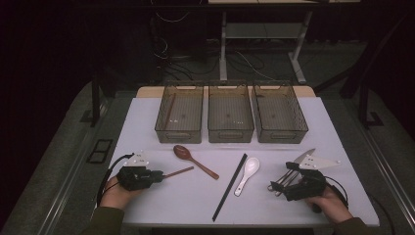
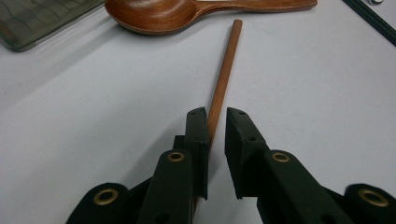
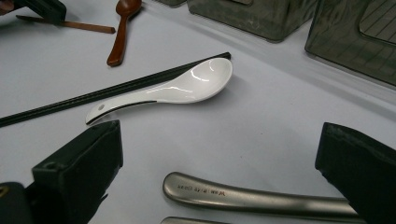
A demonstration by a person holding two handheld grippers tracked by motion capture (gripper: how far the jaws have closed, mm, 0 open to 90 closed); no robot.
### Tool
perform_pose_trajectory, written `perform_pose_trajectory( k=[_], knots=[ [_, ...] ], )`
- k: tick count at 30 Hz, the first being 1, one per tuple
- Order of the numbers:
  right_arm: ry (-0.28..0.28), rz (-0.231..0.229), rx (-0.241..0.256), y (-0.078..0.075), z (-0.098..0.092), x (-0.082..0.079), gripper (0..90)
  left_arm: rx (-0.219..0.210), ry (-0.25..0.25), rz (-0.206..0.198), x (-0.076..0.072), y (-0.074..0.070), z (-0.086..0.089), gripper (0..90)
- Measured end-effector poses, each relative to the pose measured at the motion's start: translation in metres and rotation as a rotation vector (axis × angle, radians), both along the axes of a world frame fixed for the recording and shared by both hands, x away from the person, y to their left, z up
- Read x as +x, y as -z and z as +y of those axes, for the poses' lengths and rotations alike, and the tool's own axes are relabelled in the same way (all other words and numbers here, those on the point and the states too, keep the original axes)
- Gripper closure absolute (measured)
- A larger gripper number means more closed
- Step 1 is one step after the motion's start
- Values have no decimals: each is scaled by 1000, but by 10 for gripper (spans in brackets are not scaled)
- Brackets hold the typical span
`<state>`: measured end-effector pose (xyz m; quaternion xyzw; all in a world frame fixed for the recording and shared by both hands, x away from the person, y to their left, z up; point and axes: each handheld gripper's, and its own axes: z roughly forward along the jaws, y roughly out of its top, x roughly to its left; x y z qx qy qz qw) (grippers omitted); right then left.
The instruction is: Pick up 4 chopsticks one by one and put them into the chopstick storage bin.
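A thin wooden chopstick (image 2: 228,60) lies on the white table (image 1: 313,122), and my left gripper (image 2: 216,116) is shut on its near end, with a sliver of gap showing at the right jaw. From above, the left gripper (image 1: 159,175) sits at the front left with the chopstick (image 1: 180,172) pointing right. My right gripper (image 3: 219,140) stands wide open around the handle of a metal utensil (image 3: 243,193). In the high view the right gripper (image 1: 289,180) is at the front right, at several metal utensils (image 1: 279,181).
A brown wooden spoon (image 1: 193,160), a pair of black chopsticks (image 1: 230,186) and a white ceramic spoon (image 1: 247,175) lie mid-table. Three dark see-through bins (image 1: 230,115) stand side by side at the back. A hand holds each gripper at the front edge.
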<state>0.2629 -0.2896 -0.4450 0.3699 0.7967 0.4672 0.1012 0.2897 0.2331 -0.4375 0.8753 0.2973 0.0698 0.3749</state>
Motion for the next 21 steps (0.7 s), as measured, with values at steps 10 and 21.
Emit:
perform_pose_trajectory(
  k=[10, 21],
  knots=[
    [-1, -1, -2, 0, 0, 0, 7, 31, 12, 2, 2, 2, 1, 777],
    [-1, 0, -3, 0, 0, 0, 7, 47, 21, 3, 2, 4, 1, 794]
  ],
)
